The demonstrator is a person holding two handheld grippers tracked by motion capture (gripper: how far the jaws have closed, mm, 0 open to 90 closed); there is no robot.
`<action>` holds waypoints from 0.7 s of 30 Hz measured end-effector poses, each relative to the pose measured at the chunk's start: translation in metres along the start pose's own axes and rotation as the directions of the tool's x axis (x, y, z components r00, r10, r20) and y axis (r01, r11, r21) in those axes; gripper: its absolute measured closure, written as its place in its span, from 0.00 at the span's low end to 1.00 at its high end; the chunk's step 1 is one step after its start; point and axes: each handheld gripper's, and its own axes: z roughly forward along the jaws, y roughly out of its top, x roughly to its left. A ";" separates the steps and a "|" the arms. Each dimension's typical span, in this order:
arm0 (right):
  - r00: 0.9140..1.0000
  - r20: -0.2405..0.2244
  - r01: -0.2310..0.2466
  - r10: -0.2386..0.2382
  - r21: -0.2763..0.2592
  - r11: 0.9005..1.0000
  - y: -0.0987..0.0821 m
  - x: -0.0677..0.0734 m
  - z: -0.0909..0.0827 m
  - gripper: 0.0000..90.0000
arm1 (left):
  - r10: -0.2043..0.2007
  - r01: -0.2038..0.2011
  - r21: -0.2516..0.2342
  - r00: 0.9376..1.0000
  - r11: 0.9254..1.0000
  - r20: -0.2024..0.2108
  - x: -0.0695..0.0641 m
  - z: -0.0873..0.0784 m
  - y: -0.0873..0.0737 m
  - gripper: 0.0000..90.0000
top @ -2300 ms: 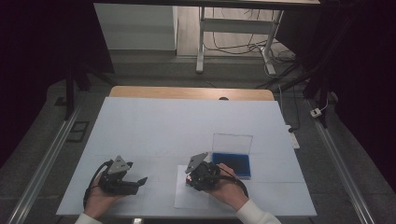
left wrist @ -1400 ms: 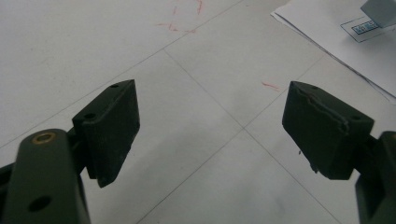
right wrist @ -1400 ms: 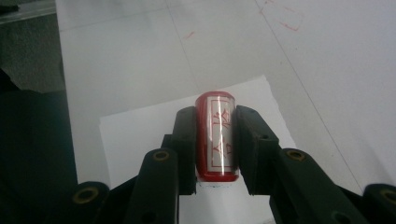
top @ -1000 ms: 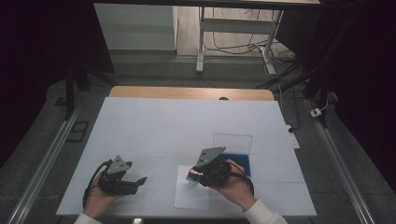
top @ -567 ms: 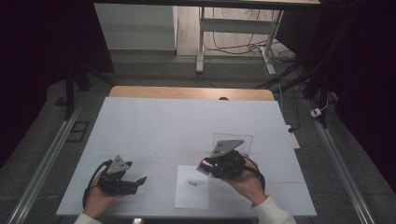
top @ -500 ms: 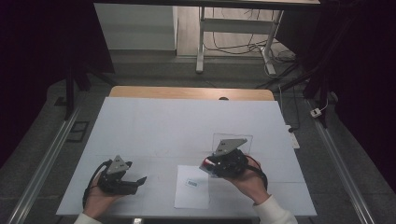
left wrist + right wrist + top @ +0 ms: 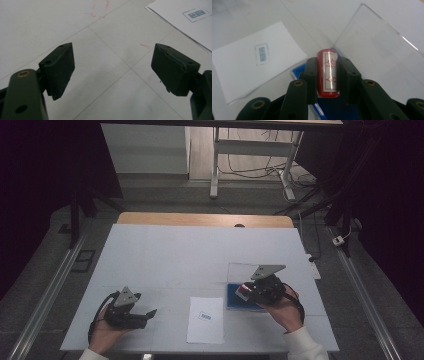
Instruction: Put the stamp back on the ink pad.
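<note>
— Stamp [image 7: 328, 72], red and cylindrical, is pinched in the right hand-held gripper [image 7: 246, 291], over the blue ink pad [image 7: 233, 299] near the worktop's [image 7: 200, 250] front right corner.

— And the clear lid [image 7: 374, 52]?

— Standing open, tilted up behind the pad.

— What about the left hand-held gripper [image 7: 112, 67]?

— Jaws spread wide with nothing between them, low near the front left corner. White paper [image 7: 206, 319] bearing a blue print lies by the front edge, between the two.
</note>
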 end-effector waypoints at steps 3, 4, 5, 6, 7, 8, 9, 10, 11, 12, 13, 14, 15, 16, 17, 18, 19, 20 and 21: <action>1.000 0.019 -0.013 0.013 0.011 1.000 -0.004 -0.006 0.002 0.78 | 0.001 -0.001 0.001 1.000 1.000 0.001 0.000 0.000 0.000 0.22; 1.000 0.024 -0.012 0.011 0.016 1.000 -0.005 -0.008 0.003 0.78 | 0.001 -0.001 0.001 1.000 1.000 0.002 0.000 0.000 0.000 0.22; 0.999 0.028 -0.018 0.017 0.021 1.000 -0.006 -0.009 0.003 0.78 | 0.001 -0.001 0.000 1.000 1.000 0.001 0.000 0.000 0.000 0.22; 0.999 0.034 -0.023 0.022 0.030 0.999 -0.008 -0.010 0.004 0.78 | 0.001 -0.001 -0.001 1.000 1.000 0.002 0.000 0.000 0.000 0.22; 0.999 0.039 -0.026 0.024 0.035 0.999 -0.009 -0.012 0.006 0.78 | 0.001 -0.001 -0.001 1.000 1.000 0.004 0.000 0.000 0.000 0.22; 0.999 0.045 -0.026 0.024 0.043 0.999 -0.010 -0.012 0.007 0.78 | 0.000 0.000 -0.002 1.000 1.000 0.005 0.000 -0.001 0.000 0.22; 0.999 0.045 -0.026 0.023 0.051 0.998 -0.012 -0.013 0.008 0.78 | 0.001 -0.001 -0.002 1.000 1.000 0.005 0.000 -0.001 0.000 0.21; 0.999 0.048 -0.026 0.023 0.056 0.998 -0.013 -0.014 0.010 0.78 | 0.001 -0.001 -0.002 1.000 1.000 0.005 0.000 -0.001 0.000 0.22; 0.998 0.052 -0.022 0.019 0.064 0.998 -0.013 -0.014 0.011 0.78 | 0.002 -0.002 -0.001 1.000 1.000 0.005 0.000 -0.001 0.000 0.22; 0.999 0.050 -0.018 0.015 0.068 0.998 -0.014 -0.015 0.013 0.78 | 0.002 -0.002 -0.001 1.000 1.000 0.004 0.000 0.000 0.000 0.21; 0.999 0.048 -0.022 0.018 0.071 0.997 -0.014 -0.014 0.013 0.78 | 0.002 -0.002 -0.001 1.000 1.000 0.004 0.000 0.000 0.000 0.22; 0.998 0.053 -0.021 0.017 0.078 0.997 -0.014 -0.014 0.014 0.78 | 0.002 -0.002 -0.001 1.000 1.000 0.004 0.000 0.000 0.000 0.21; 0.998 0.054 -0.014 0.010 0.080 0.997 -0.014 -0.014 0.015 0.78 | 0.001 -0.001 -0.002 1.000 1.000 0.001 0.000 -0.001 0.000 0.21; 0.998 0.056 -0.010 0.005 0.086 0.996 -0.014 -0.014 0.016 0.78 | 0.002 -0.002 -0.004 1.000 1.000 0.001 -0.001 -0.001 0.000 0.21; 0.998 0.057 -0.012 0.007 0.089 0.996 -0.015 -0.014 0.017 0.78 | 0.003 -0.003 -0.003 1.000 1.000 0.004 -0.001 0.000 0.000 0.21; 0.998 0.060 -0.008 0.002 0.093 0.996 -0.015 -0.013 0.019 0.78 | 0.002 -0.002 0.000 1.000 1.000 0.006 0.000 0.000 0.000 0.21; 0.998 0.062 0.002 -0.008 0.101 0.995 -0.015 -0.013 0.020 0.78 | 0.001 -0.001 0.002 1.000 1.000 0.004 0.000 0.001 0.000 0.21; 0.998 0.061 0.005 -0.011 0.097 0.995 -0.015 -0.013 0.020 0.78 | 0.000 0.000 0.002 1.000 1.000 0.004 0.000 0.001 0.000 0.21; 0.998 0.063 0.004 -0.010 0.098 0.995 -0.015 -0.013 0.020 0.78 | 0.001 -0.001 0.000 1.000 1.000 0.005 0.000 0.000 0.000 0.21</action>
